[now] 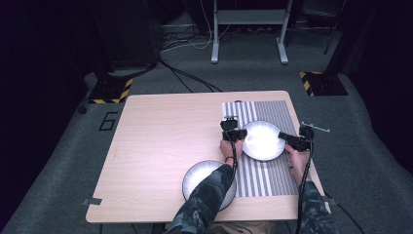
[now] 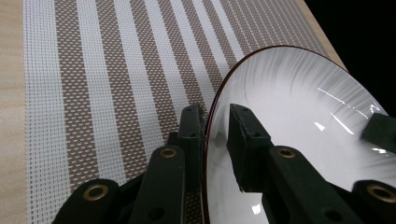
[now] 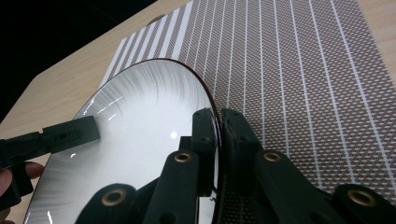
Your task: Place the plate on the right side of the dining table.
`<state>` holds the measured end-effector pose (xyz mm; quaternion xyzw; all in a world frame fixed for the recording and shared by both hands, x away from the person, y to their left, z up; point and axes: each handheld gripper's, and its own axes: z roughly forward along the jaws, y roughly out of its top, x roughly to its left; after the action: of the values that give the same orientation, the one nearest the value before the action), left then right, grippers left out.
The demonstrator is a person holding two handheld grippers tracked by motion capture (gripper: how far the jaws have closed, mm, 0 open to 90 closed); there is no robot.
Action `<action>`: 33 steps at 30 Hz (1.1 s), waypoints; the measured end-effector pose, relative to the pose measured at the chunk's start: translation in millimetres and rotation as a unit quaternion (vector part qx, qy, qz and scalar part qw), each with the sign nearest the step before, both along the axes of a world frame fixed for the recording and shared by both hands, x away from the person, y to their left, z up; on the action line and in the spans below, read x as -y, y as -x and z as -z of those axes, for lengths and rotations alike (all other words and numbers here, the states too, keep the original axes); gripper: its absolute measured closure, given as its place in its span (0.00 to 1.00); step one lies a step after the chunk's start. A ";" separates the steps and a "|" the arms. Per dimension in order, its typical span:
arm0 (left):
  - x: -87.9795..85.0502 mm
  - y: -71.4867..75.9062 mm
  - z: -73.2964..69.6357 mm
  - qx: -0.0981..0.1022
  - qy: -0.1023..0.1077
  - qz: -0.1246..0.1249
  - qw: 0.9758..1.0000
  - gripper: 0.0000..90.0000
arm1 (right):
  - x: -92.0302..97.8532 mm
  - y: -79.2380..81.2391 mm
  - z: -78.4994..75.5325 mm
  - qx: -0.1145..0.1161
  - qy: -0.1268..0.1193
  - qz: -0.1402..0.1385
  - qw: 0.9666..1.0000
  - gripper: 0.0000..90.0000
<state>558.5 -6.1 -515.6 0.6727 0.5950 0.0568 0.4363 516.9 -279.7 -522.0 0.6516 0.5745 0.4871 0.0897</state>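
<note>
A white plate with a dark rim (image 1: 263, 141) is over the striped placemat (image 1: 272, 109) at the table's right. My left gripper (image 1: 237, 134) is shut on its left rim and my right gripper (image 1: 288, 139) on its right rim. In the left gripper view the jaws (image 2: 217, 128) pinch the plate's (image 2: 299, 107) edge, one jaw under it and one inside. The right gripper view shows the same pinch (image 3: 218, 130) on the plate (image 3: 144, 116). Whether the plate rests on the mat I cannot tell.
A second white plate (image 1: 197, 175) lies near the table's front edge, partly under the person's left forearm. The bare wooden tabletop (image 1: 165, 131) spreads to the left. The mat (image 2: 116, 70) (image 3: 289, 70) reaches close to the table's right edge.
</note>
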 end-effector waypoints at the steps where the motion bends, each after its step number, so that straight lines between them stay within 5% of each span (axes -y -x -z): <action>1: -0.4 -0.5 0.8 -0.002 -0.003 0.001 1.000 0.84 | -0.2 -0.4 0.7 -0.002 0.001 -0.001 1.000 0.94; 8: 1.7 -1.5 0.6 -0.002 -0.011 -0.003 1.000 0.84 | -2.6 -2.7 2.5 -0.012 0.022 -0.001 1.000 0.93; 22: 2.0 -0.7 -0.3 0.000 -0.011 -0.007 1.000 0.81 | -2.0 -2.5 3.2 -0.019 0.014 -0.003 1.000 0.89; 28: -2.3 -2.0 -7.4 -0.010 -0.009 -0.010 1.000 0.64 | -2.1 -1.5 1.9 -0.023 0.018 -0.001 1.000 0.81; 33: -6.9 -0.7 -16.1 -0.005 -0.001 0.003 1.000 0.43 | -2.6 1.0 -1.9 -0.022 0.022 -0.004 1.000 0.57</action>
<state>559.1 0.8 -499.5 0.6754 0.5951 0.0525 0.4323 515.9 -277.1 -520.1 0.6577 0.5893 0.4606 0.0894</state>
